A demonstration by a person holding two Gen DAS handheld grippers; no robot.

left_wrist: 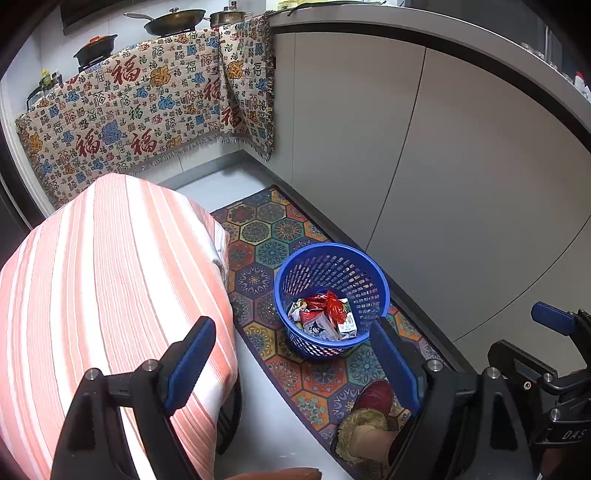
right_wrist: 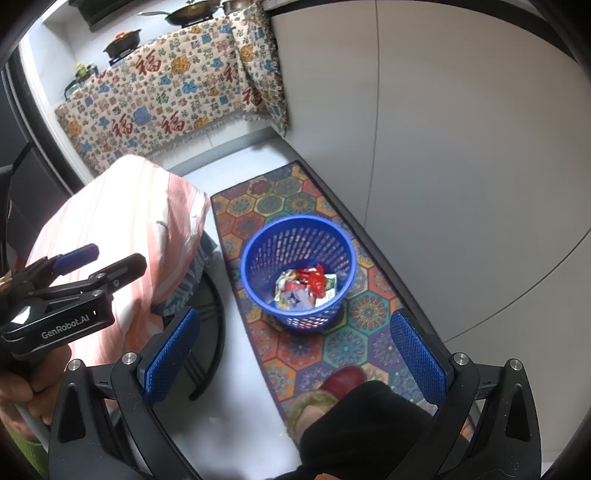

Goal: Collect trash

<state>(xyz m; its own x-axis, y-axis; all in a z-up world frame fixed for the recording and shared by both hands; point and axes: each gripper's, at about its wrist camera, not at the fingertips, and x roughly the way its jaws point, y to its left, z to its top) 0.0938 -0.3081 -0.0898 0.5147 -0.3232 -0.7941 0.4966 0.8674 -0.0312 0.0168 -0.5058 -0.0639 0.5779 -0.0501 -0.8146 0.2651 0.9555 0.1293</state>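
A blue mesh basket [left_wrist: 295, 266] stands on a patterned floor mat [left_wrist: 266, 236]. It also shows in the right wrist view [right_wrist: 255, 254]. Inside lie several wrappers and small cartons [left_wrist: 325, 315], with a red wrapper on top [right_wrist: 312, 278]. My left gripper [left_wrist: 291, 354] is open and empty, held high above the floor with the basket just ahead of it. My right gripper [right_wrist: 295, 350] is open and empty, above the mat, just short of the basket. The left gripper also shows at the left of the right wrist view [right_wrist: 107, 262].
A table under a pink striped cloth [left_wrist: 110, 280] stands left of the mat. Grey cabinet doors [left_wrist: 461, 166] run along the right. A patterned blanket [left_wrist: 140, 110] hangs from the far counter with pans [left_wrist: 173, 20]. A slippered foot [left_wrist: 365, 417] rests on the mat.
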